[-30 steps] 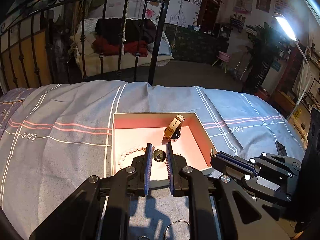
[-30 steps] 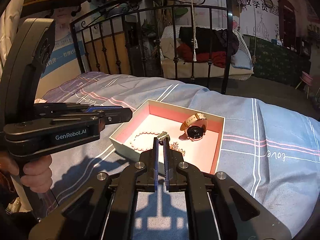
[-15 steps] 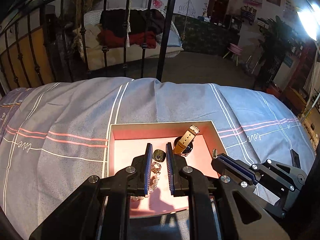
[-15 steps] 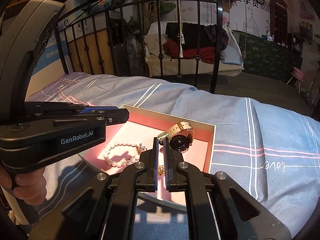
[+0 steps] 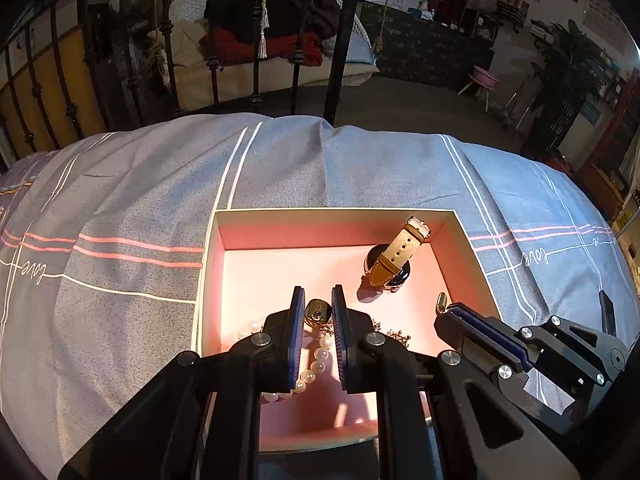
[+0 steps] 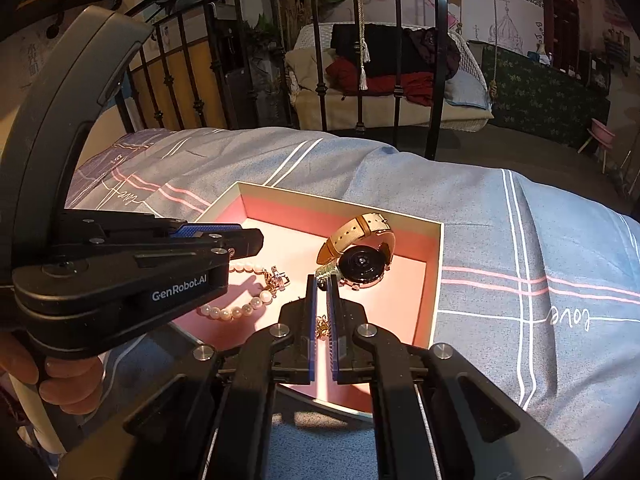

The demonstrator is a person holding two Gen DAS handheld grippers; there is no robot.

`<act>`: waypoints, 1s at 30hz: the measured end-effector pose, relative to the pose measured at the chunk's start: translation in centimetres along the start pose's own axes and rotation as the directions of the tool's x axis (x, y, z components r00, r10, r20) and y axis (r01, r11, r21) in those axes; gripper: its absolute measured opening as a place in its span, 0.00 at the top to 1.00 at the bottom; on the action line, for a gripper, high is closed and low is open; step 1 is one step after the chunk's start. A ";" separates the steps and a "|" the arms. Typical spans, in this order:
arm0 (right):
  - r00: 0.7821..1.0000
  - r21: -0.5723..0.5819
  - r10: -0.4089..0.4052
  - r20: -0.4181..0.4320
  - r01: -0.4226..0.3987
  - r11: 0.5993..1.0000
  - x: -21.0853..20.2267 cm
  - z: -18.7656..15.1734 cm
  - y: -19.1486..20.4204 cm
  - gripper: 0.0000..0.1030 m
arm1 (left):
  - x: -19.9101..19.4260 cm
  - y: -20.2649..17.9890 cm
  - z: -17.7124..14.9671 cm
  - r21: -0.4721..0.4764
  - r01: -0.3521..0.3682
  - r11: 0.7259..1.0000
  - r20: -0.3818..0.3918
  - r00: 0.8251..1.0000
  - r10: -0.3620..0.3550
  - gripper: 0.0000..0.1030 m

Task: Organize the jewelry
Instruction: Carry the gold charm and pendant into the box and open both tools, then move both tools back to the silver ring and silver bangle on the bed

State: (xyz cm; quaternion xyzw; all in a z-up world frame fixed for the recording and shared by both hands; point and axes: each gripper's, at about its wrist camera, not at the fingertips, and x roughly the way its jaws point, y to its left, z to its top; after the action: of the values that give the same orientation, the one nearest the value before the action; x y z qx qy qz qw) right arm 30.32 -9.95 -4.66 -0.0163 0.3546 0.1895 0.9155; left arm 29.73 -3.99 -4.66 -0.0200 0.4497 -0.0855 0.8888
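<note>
Striped bedspread (image 5: 320, 168), pink box (image 5: 456, 256). Left gripper (image 5: 316, 312) pinches ring (image 5: 317, 311); right gripper (image 6: 321, 280) pinches pendant (image 6: 323, 272). Release low, clear of watch (image 6: 362, 258).

Black plastic left gripper (image 5: 316, 312), blue-lined jaws, silver screws; white "GenRobot.AI" marking; bare fingers (image 6: 60, 376), seemingly unsleeved

In the lower middle of the left wrist view, the left gripper (image 5: 315, 306) covers part of the pearl bracelet (image 5: 316, 362), and the small gold piece (image 5: 318, 312) between its fingers is too small to identify. In the right wrist view, the right gripper (image 6: 321, 286) hides most of a gold chain (image 6: 321, 326); the greenish item (image 6: 326, 271) at its tips is blurred. The box (image 6: 436, 280) has its near edge hidden behind both tools
</note>
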 end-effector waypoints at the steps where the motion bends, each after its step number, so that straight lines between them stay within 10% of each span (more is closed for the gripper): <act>1: 1.000 -0.002 0.000 -0.006 0.000 1.000 0.1 0.0 0.0 0.95 | 0.1 0.0 0.0 -0.002 0.000 1.000 -0.004 1.000 0.000 0.87; 19: 0.997 -0.053 0.003 -0.071 -0.007 0.999 1.4 -0.4 1.2 0.95 | 0.8 0.7 0.0 -0.042 -0.011 0.999 -0.042 0.999 0.010 0.87; 26: 0.996 -0.059 -0.007 -0.086 0.002 0.998 1.4 -0.8 1.5 0.94 | 0.0 0.8 0.0 -0.035 -0.033 0.999 -0.020 0.999 0.033 0.60; 30: 0.998 -0.065 -0.032 -0.059 0.029 0.997 0.6 -1.0 1.9 0.33 | -1.2 0.8 -0.1 -0.030 -0.032 0.999 0.013 0.999 0.032 0.38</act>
State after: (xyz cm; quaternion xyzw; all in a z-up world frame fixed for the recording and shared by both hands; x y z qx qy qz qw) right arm 29.41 -8.17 -5.54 -0.0570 0.3752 0.1863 0.9063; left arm 29.05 -3.01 -3.85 -0.0269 0.4451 -0.0644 0.8928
